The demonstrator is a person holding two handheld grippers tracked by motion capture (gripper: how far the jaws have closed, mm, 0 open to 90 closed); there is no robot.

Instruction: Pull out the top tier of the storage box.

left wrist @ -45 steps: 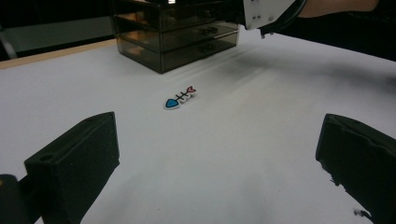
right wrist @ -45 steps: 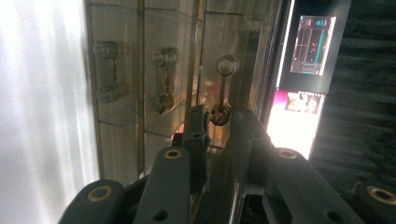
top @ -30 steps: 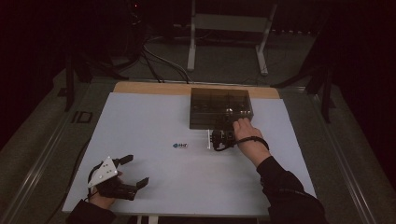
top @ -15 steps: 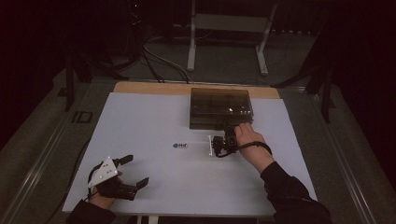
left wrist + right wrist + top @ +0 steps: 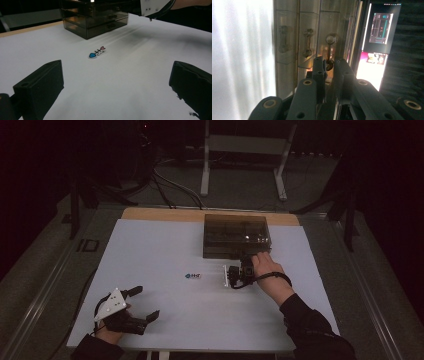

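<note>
right gripper clenched on a drawer handle of the smoked drawer box at the counter's far edge; since the prior frames the hand has drawn slightly nearer, suggesting the drawer is starting open. left gripper rests released.

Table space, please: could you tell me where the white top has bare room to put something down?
The white table top is bare left of the smoky clear drawer box, and along the near edge between the left gripper and the person's dark sleeve. It is crowded at the box front, where the right gripper works.
</note>
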